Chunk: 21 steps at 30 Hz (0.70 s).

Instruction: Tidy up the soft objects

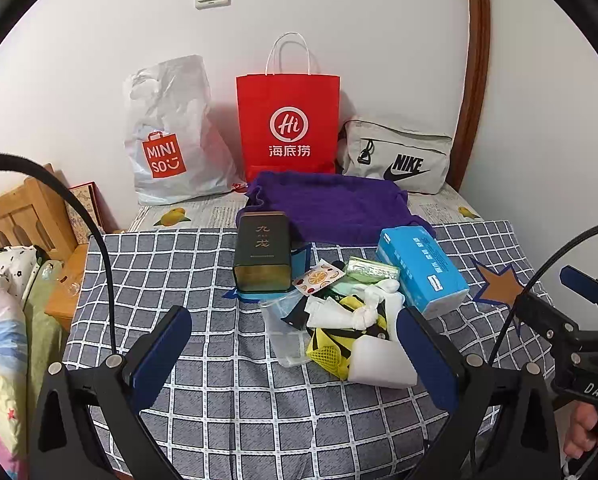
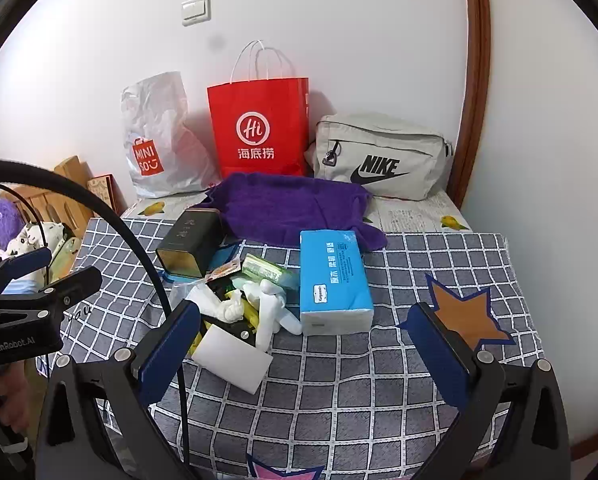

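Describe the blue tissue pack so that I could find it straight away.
Start at the red paper bag standing against the wall, then come forward over the purple towel onto the checked cloth. The blue tissue pack lies there, right of the pile of small items. It is the only bright blue soft block with white print.

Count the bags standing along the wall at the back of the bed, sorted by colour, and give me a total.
Red paper bag: 1
White plastic bag: 1
Grey Nike pouch: 1
Total: 3
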Each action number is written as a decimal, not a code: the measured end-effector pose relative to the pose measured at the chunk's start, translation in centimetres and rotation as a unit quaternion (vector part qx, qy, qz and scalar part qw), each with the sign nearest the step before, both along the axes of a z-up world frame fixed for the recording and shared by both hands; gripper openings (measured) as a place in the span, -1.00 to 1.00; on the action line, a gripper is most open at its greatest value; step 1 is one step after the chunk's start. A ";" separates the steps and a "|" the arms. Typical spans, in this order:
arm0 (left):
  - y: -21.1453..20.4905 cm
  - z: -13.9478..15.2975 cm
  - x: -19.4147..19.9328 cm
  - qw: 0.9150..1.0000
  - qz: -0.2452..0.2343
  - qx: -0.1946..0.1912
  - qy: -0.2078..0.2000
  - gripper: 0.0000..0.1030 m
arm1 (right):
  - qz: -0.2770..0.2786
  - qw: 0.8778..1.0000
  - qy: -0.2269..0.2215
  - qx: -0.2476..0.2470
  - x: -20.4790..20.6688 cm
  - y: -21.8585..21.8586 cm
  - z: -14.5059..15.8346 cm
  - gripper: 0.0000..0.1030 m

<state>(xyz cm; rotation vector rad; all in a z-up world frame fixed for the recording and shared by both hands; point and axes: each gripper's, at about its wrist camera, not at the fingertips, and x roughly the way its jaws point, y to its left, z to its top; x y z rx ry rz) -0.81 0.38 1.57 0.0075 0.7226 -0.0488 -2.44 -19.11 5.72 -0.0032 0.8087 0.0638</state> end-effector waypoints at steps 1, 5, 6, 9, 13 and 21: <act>0.0 0.0 -0.1 1.000 0.000 -0.001 -0.001 0.99 | -0.001 1.000 0.000 0.002 0.0 -0.1 0.0 0.98; 0.0 -0.1 -0.2 1.000 -0.003 0.000 0.000 0.99 | -0.004 1.000 0.000 0.002 0.0 -0.3 0.1 0.98; -0.1 -0.1 -0.1 1.000 -0.003 0.001 0.001 0.99 | -0.005 1.000 0.000 0.002 0.1 -0.4 0.1 0.98; -0.2 -0.2 -0.1 1.000 -0.004 0.002 0.002 0.99 | -0.006 1.000 0.002 0.003 0.1 -0.5 0.0 0.98; -0.2 -0.3 -0.2 1.000 -0.004 0.003 0.000 0.99 | -0.004 1.000 0.002 0.003 0.1 -0.5 0.0 0.98; -0.4 -0.4 -0.5 1.000 -0.004 0.007 -0.006 0.99 | 0.000 1.000 0.001 0.000 -0.2 -0.3 0.2 0.98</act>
